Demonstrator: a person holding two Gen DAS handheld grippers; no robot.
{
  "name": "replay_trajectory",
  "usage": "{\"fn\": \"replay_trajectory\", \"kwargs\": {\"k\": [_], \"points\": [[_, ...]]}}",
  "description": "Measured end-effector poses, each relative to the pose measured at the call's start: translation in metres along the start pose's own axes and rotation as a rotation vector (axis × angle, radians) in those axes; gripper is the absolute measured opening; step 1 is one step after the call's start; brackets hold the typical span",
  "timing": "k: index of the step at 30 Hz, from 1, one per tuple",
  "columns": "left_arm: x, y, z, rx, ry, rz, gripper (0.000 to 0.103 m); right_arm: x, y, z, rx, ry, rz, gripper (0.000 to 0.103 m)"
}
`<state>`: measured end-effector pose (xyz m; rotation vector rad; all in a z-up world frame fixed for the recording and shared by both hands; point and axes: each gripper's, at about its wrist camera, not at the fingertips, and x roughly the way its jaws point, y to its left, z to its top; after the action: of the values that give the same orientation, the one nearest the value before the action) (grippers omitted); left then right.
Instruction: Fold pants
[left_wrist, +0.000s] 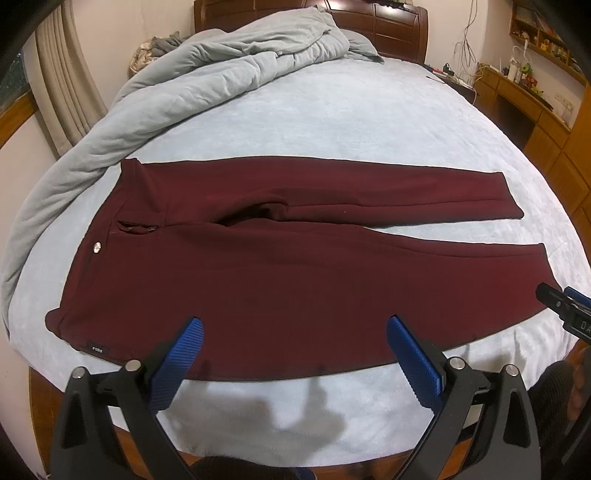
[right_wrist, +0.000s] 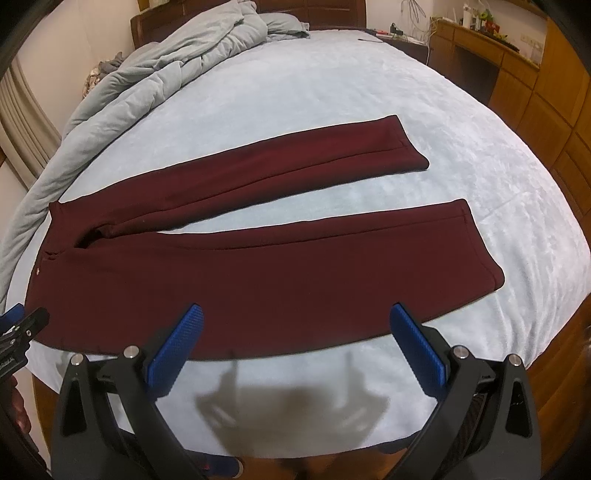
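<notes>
Dark red pants (left_wrist: 280, 273) lie flat on the pale blue bed, waist to the left, both legs spread apart and pointing right. The waist shows a silver button (left_wrist: 96, 249) and a small label (left_wrist: 96, 348). My left gripper (left_wrist: 295, 328) hovers open above the near edge of the pants, close to the waist end, holding nothing. My right gripper (right_wrist: 296, 314) hovers open above the near leg (right_wrist: 332, 269), also holding nothing. The far leg (right_wrist: 295, 162) lies beyond it. Each gripper shows at the edge of the other's view: the right gripper (left_wrist: 565, 306), the left gripper (right_wrist: 22, 328).
A rumpled grey quilt (left_wrist: 177, 85) is heaped along the bed's far left side up to the wooden headboard (left_wrist: 388, 26). Wooden desk and cabinets (right_wrist: 517, 74) stand to the right. The bed's near edge (left_wrist: 277, 435) lies just below the grippers, with floor beneath. Curtains (left_wrist: 66, 74) hang at left.
</notes>
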<state>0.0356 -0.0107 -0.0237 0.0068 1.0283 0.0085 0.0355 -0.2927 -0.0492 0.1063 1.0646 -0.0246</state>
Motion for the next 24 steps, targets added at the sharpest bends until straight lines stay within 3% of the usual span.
{"fn": "replay_trajectory", "kwargs": {"k": [24], "points": [[-0.0004,-0.0034,0.0039,0.006,-0.004,0.006,0.099,-0.0016,0.0004,0.0012,0.002,-0.011,0.007,0.1]]}}
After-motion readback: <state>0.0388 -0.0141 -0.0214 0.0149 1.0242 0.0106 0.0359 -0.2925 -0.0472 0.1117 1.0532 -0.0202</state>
